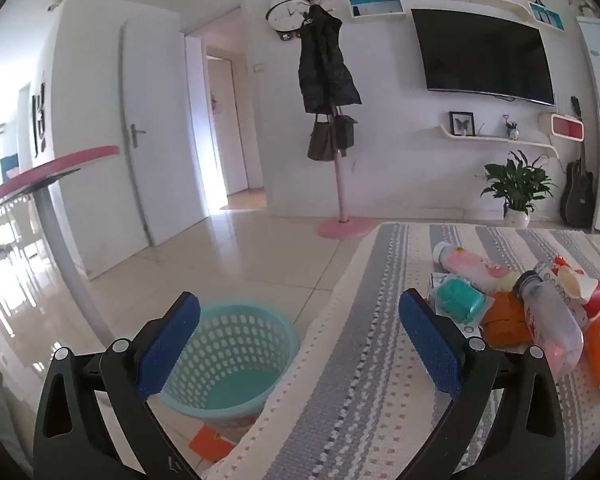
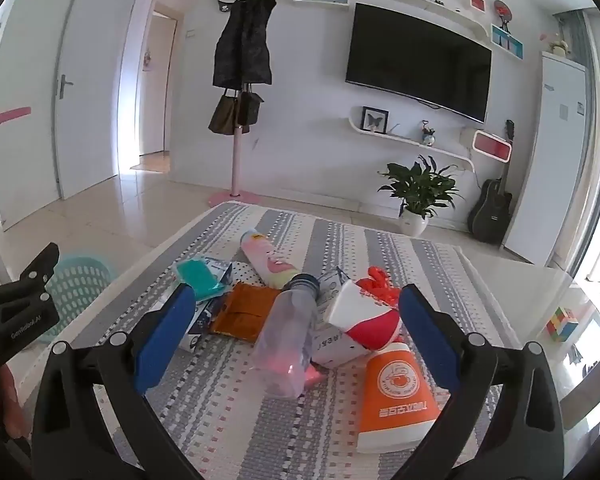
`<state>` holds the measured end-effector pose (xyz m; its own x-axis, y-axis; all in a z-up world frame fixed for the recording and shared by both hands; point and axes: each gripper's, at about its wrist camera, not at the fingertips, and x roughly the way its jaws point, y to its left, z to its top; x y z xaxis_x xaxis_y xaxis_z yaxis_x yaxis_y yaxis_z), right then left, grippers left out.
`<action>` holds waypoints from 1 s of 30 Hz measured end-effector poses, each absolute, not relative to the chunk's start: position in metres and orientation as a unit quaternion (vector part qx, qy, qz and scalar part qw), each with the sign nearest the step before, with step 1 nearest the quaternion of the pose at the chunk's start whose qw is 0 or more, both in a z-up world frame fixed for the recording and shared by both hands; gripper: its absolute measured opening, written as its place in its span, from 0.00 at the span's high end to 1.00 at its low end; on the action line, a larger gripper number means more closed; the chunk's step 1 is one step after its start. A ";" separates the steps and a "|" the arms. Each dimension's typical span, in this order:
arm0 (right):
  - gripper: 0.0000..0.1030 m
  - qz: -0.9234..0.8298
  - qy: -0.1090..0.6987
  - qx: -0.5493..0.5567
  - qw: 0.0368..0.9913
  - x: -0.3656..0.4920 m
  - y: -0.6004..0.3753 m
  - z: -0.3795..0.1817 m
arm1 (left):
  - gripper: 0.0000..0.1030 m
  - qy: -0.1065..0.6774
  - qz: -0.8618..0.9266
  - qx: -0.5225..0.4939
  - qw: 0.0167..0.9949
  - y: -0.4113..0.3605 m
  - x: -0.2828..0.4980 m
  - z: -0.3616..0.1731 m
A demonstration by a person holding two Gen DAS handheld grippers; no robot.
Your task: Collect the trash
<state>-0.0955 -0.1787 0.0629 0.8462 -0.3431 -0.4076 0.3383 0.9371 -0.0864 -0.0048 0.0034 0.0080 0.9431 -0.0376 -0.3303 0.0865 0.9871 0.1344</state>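
Both grippers are hanging with jaws spread wide, gripping nothing. The right gripper [image 2: 296, 320] is hovering over a pile of trash on a striped tablecloth [image 2: 240, 420]: a clear plastic bottle [image 2: 286, 340], an orange cup [image 2: 396, 396], an orange wrapper [image 2: 242, 312] and a pink bottle [image 2: 266, 260]. The left gripper [image 1: 300, 344] is pointing past the table edge, above a teal basket [image 1: 228, 364] sitting on the floor beside the table
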 end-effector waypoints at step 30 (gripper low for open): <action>0.06 -0.183 0.211 -0.001 0.960 -0.094 -0.193 0.066 | 0.07 0.162 -0.034 0.069 0.984 0.004 -0.002 0.007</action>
<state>-0.0940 -0.1928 0.0659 0.8437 -0.3521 -0.4053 0.3514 0.9329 -0.0789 -0.0022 0.0039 0.0068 0.9454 -0.0438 -0.3228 0.0888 0.9881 0.1258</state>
